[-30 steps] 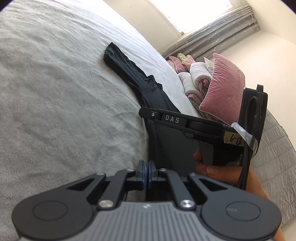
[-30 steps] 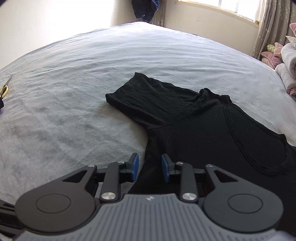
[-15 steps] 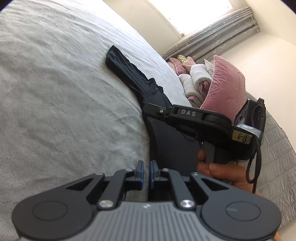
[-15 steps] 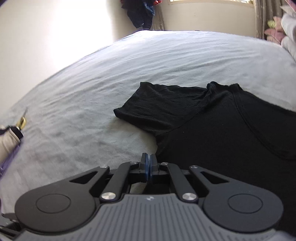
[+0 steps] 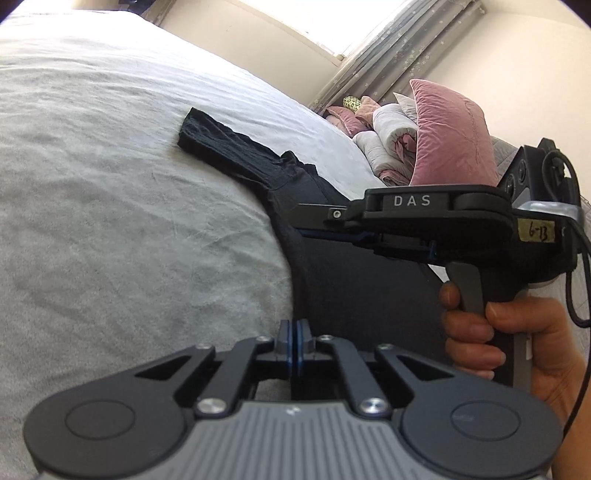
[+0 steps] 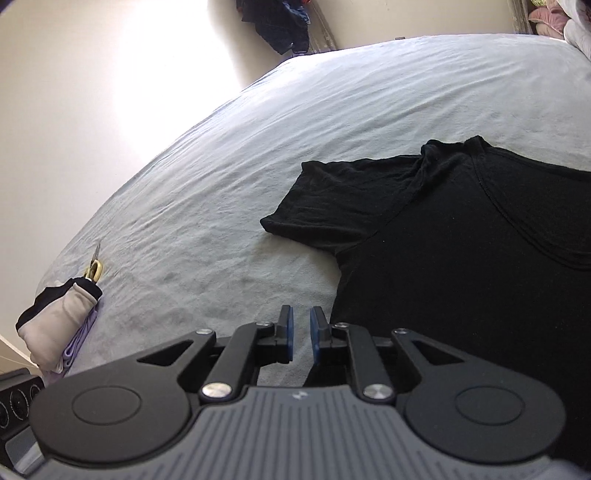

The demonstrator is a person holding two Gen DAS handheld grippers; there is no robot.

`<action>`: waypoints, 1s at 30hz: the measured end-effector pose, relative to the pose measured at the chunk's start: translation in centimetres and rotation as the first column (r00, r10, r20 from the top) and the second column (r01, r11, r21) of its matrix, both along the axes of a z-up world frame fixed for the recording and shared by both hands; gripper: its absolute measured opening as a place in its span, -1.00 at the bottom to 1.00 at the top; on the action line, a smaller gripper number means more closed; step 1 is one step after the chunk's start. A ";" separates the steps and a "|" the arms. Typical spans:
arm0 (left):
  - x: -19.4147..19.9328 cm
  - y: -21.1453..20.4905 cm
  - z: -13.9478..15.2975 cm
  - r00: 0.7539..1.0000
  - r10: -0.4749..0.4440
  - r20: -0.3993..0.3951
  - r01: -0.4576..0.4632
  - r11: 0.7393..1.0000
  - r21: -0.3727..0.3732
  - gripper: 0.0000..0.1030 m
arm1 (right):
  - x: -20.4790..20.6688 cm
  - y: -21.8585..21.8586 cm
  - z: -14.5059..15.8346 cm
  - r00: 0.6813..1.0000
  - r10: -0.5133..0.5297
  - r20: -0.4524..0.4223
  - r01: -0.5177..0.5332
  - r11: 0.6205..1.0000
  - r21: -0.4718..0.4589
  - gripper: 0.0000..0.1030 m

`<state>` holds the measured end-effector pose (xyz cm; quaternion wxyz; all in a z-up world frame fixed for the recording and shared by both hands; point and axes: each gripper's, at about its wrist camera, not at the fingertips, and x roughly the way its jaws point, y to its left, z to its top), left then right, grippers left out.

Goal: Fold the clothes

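Left gripper (image 5: 294, 345) pinches black T-shirt (image 6: 461, 236), its hem cut off

A home bedroom is being shown by a wide bed (image 5: 110, 206) covered with a pale grey sheet, pink pillows (image 5: 448, 136) and rolled bedding (image 5: 384, 136) piled at its head, a curtained window (image 5: 388, 48), and clothes hanging (image 6: 280, 26) in the corner.

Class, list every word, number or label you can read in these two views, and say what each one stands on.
"DAS": white letters on the side of the right gripper, seen in the left wrist view.
"6-13": handwritten on a yellow sticker at that gripper's rear.
The right wrist view shows no readable text.
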<state>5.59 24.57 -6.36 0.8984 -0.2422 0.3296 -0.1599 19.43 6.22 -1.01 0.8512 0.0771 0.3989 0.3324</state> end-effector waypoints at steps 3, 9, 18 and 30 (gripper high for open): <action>-0.2 -0.8 0.3 0.999 -0.026 0.022 0.025 0.999 0.039 -0.96 | -1.4 0.2 0.3 0.998 0.056 0.011 -0.056 0.998 -0.004 -0.70; -0.5 -2.0 0.6 0.997 -0.069 0.046 0.064 0.994 0.092 -0.95 | -2.4 1.2 -1.3 0.996 0.090 -0.025 -0.091 0.992 -0.082 -0.70; -0.5 -2.6 0.4 0.995 -0.094 0.042 0.091 0.993 0.081 -0.94 | -3.1 -1.4 -2.0 0.999 0.019 -0.032 -0.021 0.998 -0.064 -0.71; -0.3 -0.8 0.3 0.999 -0.042 0.024 0.041 0.998 0.039 -0.73 | -5.6 -0.9 -2.3 0.996 0.036 0.076 -0.021 0.983 -0.184 -0.54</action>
